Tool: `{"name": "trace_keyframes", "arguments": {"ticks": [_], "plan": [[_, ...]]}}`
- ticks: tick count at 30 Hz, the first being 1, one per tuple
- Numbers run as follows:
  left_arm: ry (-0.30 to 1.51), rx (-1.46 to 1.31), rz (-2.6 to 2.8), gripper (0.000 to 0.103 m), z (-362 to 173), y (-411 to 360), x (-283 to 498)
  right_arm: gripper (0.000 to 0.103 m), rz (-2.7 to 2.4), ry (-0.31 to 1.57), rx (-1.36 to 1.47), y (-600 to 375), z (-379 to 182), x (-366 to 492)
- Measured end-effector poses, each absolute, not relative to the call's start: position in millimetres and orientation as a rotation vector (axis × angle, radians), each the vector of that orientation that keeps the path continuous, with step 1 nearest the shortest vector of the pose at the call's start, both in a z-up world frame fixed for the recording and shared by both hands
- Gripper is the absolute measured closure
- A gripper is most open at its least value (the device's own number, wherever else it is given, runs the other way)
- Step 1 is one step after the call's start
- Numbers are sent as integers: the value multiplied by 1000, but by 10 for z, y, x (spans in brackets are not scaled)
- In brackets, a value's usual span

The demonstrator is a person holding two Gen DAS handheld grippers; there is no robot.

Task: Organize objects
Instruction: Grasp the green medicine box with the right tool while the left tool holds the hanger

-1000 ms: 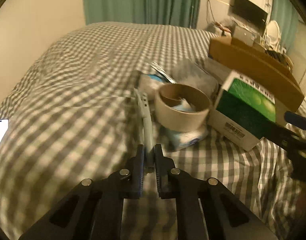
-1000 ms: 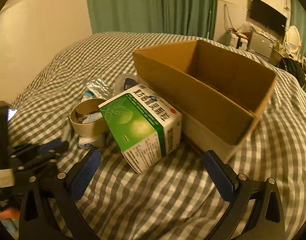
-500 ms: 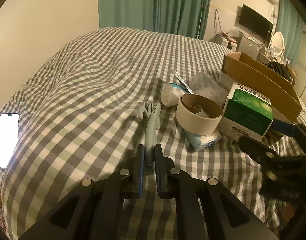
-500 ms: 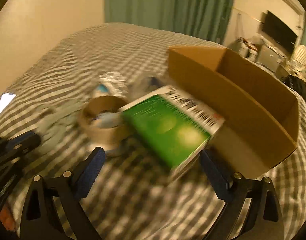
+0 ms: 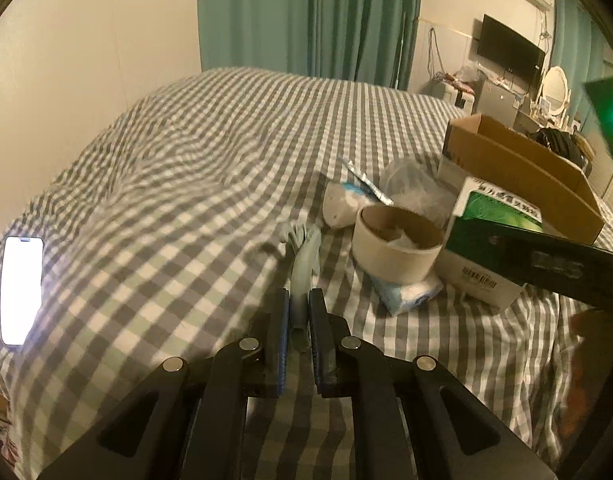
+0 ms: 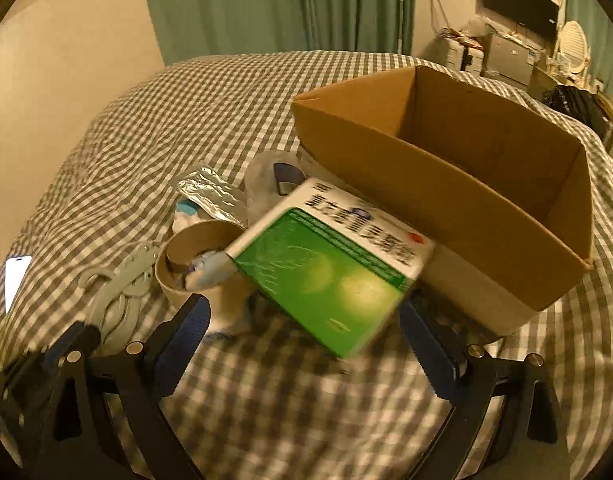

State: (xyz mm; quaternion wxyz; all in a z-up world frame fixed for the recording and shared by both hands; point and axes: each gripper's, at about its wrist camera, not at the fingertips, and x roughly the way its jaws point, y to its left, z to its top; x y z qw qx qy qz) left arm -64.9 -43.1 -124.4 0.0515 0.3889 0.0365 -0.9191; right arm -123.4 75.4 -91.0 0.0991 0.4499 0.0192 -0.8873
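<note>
Bedspread (image 6: 154, 128), checked grey and white, fills both views and carries everything. Largest on it is the open cardboard box (image 6: 486, 216), empty as far as its inside shows, lying at two o'clock from the right gripper (image 6: 302, 332). Leaning on the box's near wall is the green-and-white carton (image 6: 330, 276), right ahead of that gripper at twelve o'clock. Its jaws stand wide apart on either side of the carton's near corner, with nothing gripped.

At ten o'clock from the carton sits the tape roll (image 6: 194, 256) with tissue packets in and under it, a foil blister strip (image 6: 210, 194) beyond. The smallest piece, a pale grey plastic tool (image 5: 304, 264), is pinched by its near end in the left gripper (image 5: 298, 320), whose jaws are closed on it; it runs toward twelve o'clock.

The risk, I judge, lies with the carton: it is tilted on soft bedding, so closing on a corner may swing it away or shove the roll. The tool, held at one end, could pivot and slip.
</note>
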Motion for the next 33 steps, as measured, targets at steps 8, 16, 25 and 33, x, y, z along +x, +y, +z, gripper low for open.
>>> {"name": "trace_keyframes", "arguments": {"ticks": [8, 16, 25, 33], "plan": [[181, 1146, -2814, 94, -1263, -617, -713, 0, -2834, -51, 1341, 447, -920, -1353], [251, 1186, -2839, 94, -1367, -712, -705, 0, -2942, 91, 1428, 337, -1060, -1552], [263, 1229, -2844, 94, -1422, -724, -715, 1, -2797, -15, 1518, 724, -1308, -1605], [228, 1211, -2859, 94, -1401, -675, -696, 37, -2679, 61, 1383, 1117, -1216, -1157]]}}
